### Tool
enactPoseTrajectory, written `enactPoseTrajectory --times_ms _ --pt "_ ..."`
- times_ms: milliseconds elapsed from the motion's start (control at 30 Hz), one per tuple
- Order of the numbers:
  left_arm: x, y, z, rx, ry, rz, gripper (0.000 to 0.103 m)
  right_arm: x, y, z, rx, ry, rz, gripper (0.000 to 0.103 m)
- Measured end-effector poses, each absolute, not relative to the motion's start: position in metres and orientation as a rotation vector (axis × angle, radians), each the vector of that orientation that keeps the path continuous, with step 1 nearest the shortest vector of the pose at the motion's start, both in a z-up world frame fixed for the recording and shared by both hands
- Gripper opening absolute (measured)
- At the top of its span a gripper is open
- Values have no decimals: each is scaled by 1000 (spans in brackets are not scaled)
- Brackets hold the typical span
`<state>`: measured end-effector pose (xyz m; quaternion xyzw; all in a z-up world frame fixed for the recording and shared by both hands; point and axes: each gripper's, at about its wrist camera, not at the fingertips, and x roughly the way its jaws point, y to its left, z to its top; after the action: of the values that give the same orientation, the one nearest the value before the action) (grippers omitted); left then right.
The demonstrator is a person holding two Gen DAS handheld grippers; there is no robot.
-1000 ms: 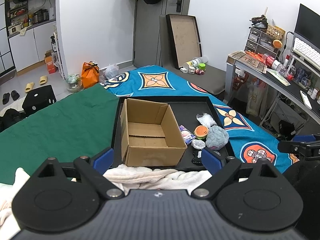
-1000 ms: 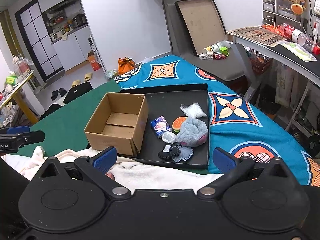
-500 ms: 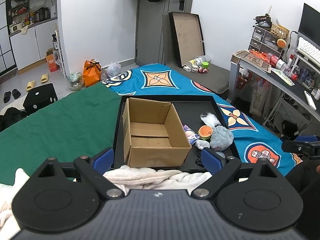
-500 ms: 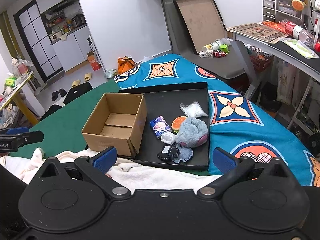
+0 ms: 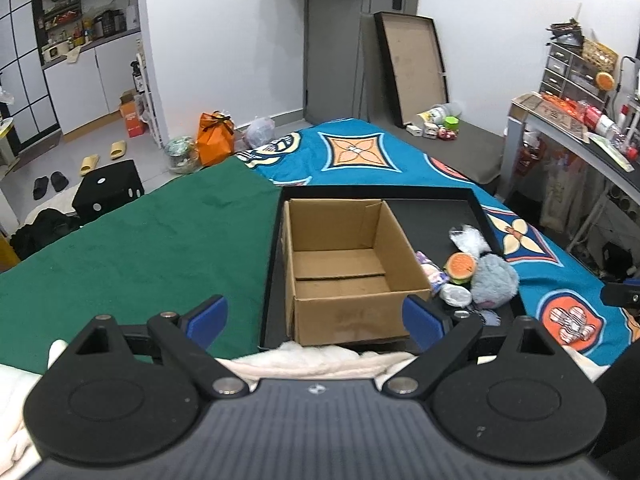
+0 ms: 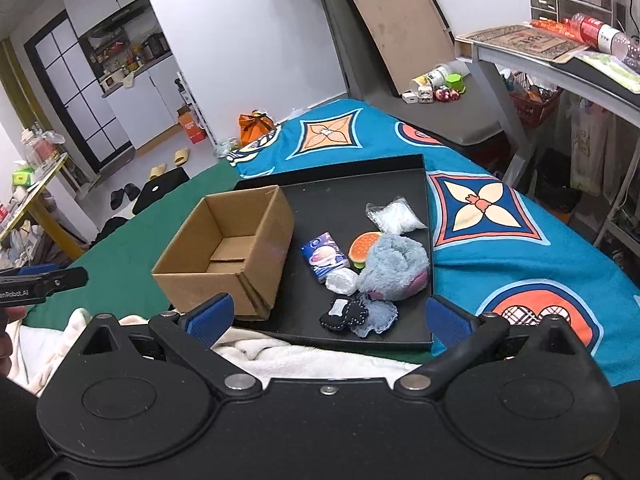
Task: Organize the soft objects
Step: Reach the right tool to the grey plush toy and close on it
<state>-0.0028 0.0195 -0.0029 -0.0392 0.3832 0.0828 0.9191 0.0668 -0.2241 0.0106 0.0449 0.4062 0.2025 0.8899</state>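
Note:
An open, empty cardboard box (image 5: 344, 264) (image 6: 232, 252) stands in the left half of a black tray (image 5: 436, 208) (image 6: 352, 196). To its right lie soft things: a blue-grey plush (image 6: 394, 266) (image 5: 494, 282), a burger-shaped toy (image 6: 364, 245) (image 5: 461, 266), a clear bag of white stuffing (image 6: 394, 216) (image 5: 469, 238), a small printed pack (image 6: 325, 255), a white wrapped lump (image 6: 341, 281), and a black felt piece (image 6: 345, 313). My left gripper (image 5: 316, 320) is open, held near the box's front wall. My right gripper (image 6: 328, 322) is open too, just short of the tray's front edge.
The tray sits on a bed with a green cover (image 5: 132, 248) and a blue patterned cover (image 6: 492, 216). A white blanket (image 6: 304, 356) lies bunched at the near edge. A desk (image 6: 560, 68) stands at the right, and a framed board (image 5: 412, 68) leans on the far wall.
Both grippers have moved forward toward the tray, so the box and soft things look larger and closer. Both stay open and nothing on the tray has moved.

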Motion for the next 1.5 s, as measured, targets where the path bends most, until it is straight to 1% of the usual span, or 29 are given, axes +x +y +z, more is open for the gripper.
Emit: enactPoseTrajectory --times_ms 367,867,933,1000,1033,1067,1100,1167,1233,1267,1433,1500 --pt "32 49 -33 -138 817 201 93 97 -221 -7 82 856 383 103" --pt "59 81 -73 -127 863 211 90 129 -216 -29 99 859 349 103" --pt "61 83 -78 -133 868 207 88 135 -215 -34 95 882 356 102" --pt "64 84 -82 -138 874 207 83 141 -213 -40 97 903 356 101" --pt "66 84 -84 -139 873 205 82 143 -213 -44 96 911 358 99" --pt "68 85 -86 -142 872 201 79 145 -212 -47 94 921 358 98" --pt "69 84 -88 -145 876 195 75 148 -210 -51 90 933 357 96" --pt "73 83 -93 -153 882 180 72 152 -206 -58 82 955 356 91" --pt "77 82 -98 -161 887 169 69 156 -202 -64 70 982 354 83" --pt "78 81 -101 -170 890 159 66 159 -200 -67 59 993 354 82" --pt "84 80 -108 -189 898 135 57 172 -190 -78 5 1043 336 82" --pt "86 82 -111 -207 906 136 50 178 -188 -81 -7 1065 334 82"
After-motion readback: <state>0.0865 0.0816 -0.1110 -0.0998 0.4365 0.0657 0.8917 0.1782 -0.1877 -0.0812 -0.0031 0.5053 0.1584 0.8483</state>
